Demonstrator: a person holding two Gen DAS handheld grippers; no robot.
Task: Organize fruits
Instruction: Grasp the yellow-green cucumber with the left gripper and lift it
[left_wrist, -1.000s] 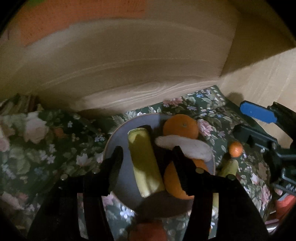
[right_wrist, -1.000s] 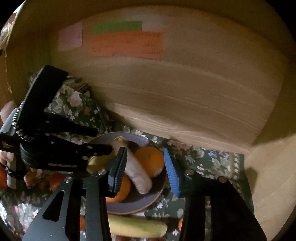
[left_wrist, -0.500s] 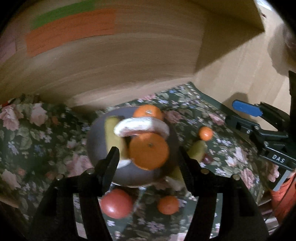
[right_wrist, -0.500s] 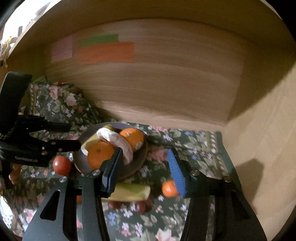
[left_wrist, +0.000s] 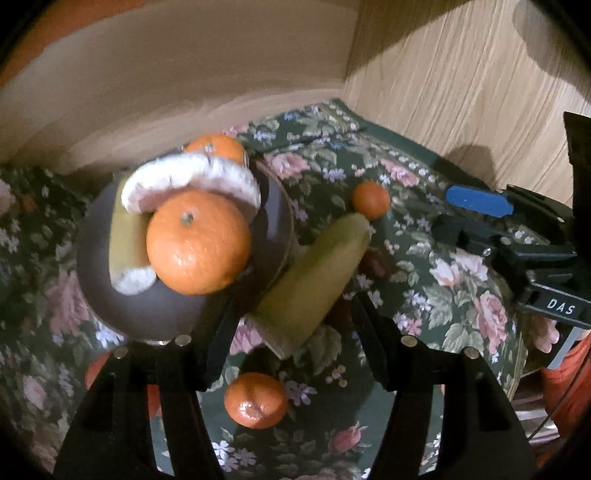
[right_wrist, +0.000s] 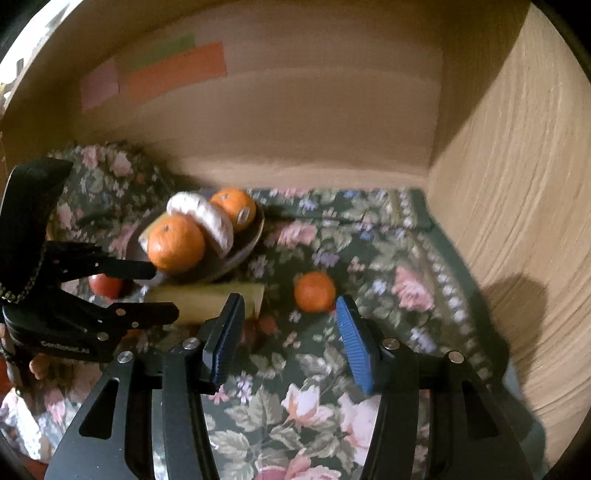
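The left gripper (left_wrist: 291, 332) hangs with its jaws wide apart and nothing between them, above the near end of a loose yellow-green banana piece (left_wrist: 314, 273); that spread probably suits closing across the fruit's width, though whether it is the target is only a guess. At far left a red fruit (left_wrist: 94, 369) is mostly hidden behind the gripper's own finger and cannot be named for sure. Next comes the dark plate (left_wrist: 162, 314), already loaded: a large orange (left_wrist: 198, 242) in front, a pale peeled banana (left_wrist: 192, 179) curving over it, another banana piece (left_wrist: 127, 236) half buried beneath, and a second orange (left_wrist: 216, 147) mostly covered at the back. So the plate looks like the collecting spot. Below the banana piece a small orange (left_wrist: 256, 400) lies on the floral cloth (left_wrist: 424, 266) covering the surface, and another small orange (left_wrist: 370, 199) sits just beyond the banana's far tip. Some dark small fruits beside the banana are too shadowed to identify. The right gripper (right_wrist: 290, 332) is likewise fully open and empty, aimed toward that farther small orange, apart from it. Motion blur softens the wooden walls behind.
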